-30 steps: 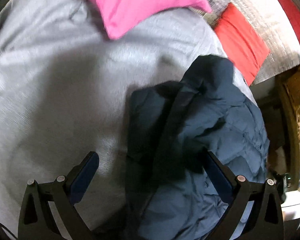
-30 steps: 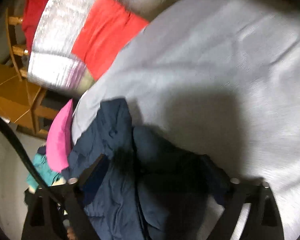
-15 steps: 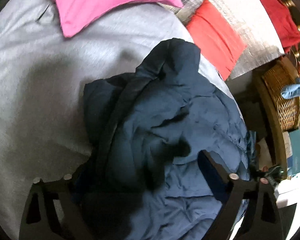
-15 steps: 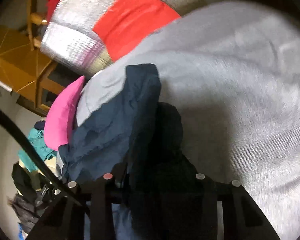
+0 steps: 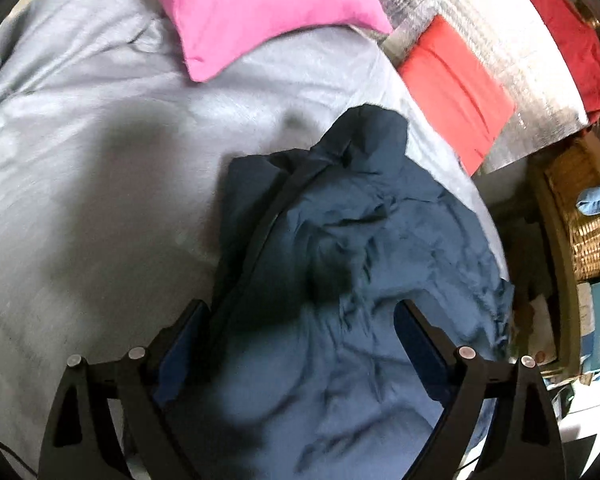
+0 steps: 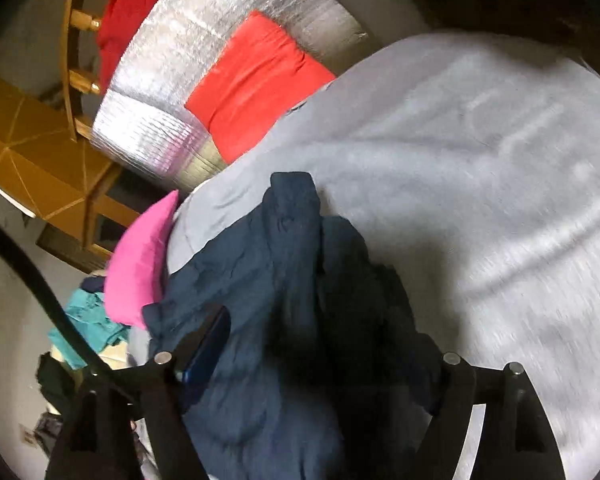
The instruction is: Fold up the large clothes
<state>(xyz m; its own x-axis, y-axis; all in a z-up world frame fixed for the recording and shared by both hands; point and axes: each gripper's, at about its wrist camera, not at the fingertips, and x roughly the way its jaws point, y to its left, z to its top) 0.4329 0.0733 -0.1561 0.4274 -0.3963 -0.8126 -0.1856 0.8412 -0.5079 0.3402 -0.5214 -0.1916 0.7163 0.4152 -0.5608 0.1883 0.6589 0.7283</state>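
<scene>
A navy padded jacket (image 5: 340, 280) lies bunched on a grey bedspread (image 5: 100, 200), near the edge closest to a wicker basket (image 5: 580, 216), as a person works on folding large clothes with a handheld gripper in each hand. The left gripper (image 5: 300, 336) hangs over the jacket with its jaws spread wide; fabric shows between them, but the pads press on nothing. The right gripper (image 6: 324, 344) reaches over the jacket from another side, its jaws opening, dark cloth between them and no visible clamp on it. The jacket's narrow end, seemingly a sleeve or collar, points away across the bedspread toward a pink pillow (image 5: 260, 12) and a red cushion (image 5: 456, 80) beyond it. Judging by the loose heap, the garment is only roughly gathered, and both tools appear free so that a fresh hold can be taken on an edge for the next fold.
</scene>
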